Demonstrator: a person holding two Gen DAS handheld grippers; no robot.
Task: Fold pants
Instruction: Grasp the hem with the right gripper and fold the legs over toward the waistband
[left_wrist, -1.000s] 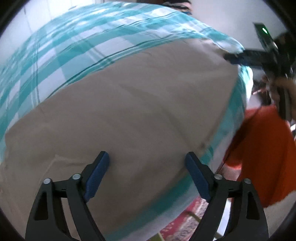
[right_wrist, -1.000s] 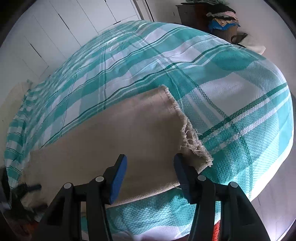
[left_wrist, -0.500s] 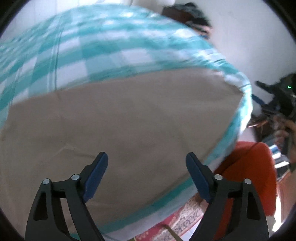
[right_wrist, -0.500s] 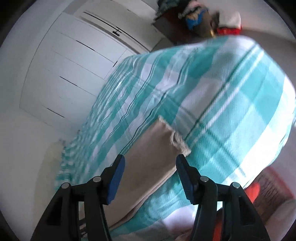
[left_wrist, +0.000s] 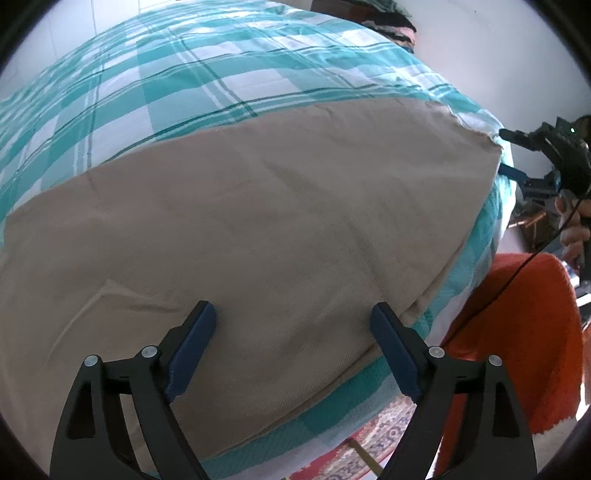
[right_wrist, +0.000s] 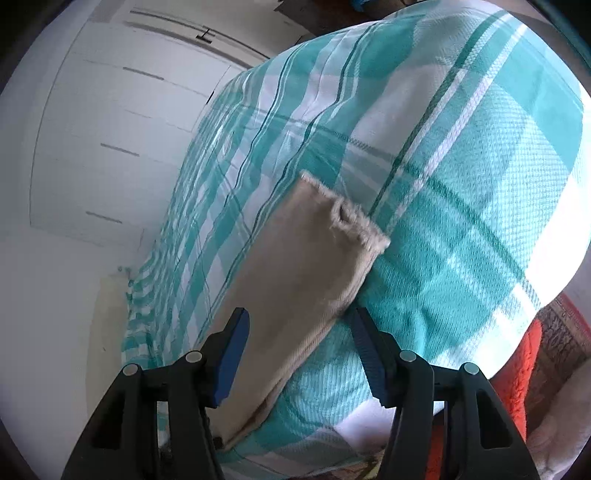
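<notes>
Both claws, left (left_wrist: 291, 343) and right (right_wrist: 299, 349), are hanging spread over the tan pants (left_wrist: 240, 221), pinching nothing, so a sloppy grab could be bunching them up.

The pants (left_wrist: 258, 229) lie flat on the checked bedspread (left_wrist: 177, 70), so nothing rises above the cloth across the bed top and a gripper could pass over it freely. Beyond the pants the bedspread runs bare to a white wardrobe (right_wrist: 110, 129) close along the bed's far side. At the near edge the orange cloth (left_wrist: 517, 332) (on the person) crowds the drop to the rug (left_wrist: 376, 443). The right gripper (left_wrist: 517, 155) sits just off the frayed hem (right_wrist: 351, 218), taking the room by that corner.
</notes>
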